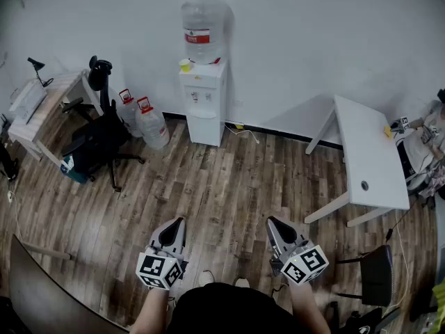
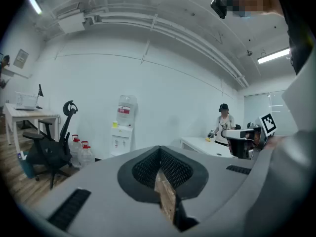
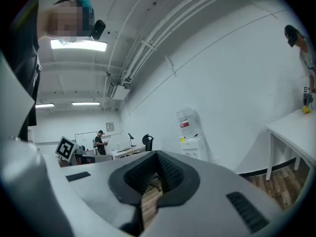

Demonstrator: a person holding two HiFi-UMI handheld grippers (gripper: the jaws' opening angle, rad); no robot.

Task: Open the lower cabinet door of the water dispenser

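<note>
A white water dispenser (image 1: 204,101) stands against the far wall with a clear bottle (image 1: 199,30) on top; its lower cabinet door (image 1: 204,126) is closed. It also shows small in the left gripper view as the dispenser (image 2: 121,138) and in the right gripper view as the dispenser (image 3: 193,148). My left gripper (image 1: 176,223) and right gripper (image 1: 273,223) are held low near my body, far from the dispenser across the wooden floor. Both are shut with nothing between the jaws. Up close, the left gripper (image 2: 159,154) and right gripper (image 3: 157,161) show their jaws pressed together.
Two spare water jugs (image 1: 144,120) sit left of the dispenser beside a black office chair (image 1: 97,136) and a light wood desk (image 1: 40,113). A white table (image 1: 368,160) stands at right, with a black chair (image 1: 375,275) near it. Another person (image 2: 224,122) stands by that table.
</note>
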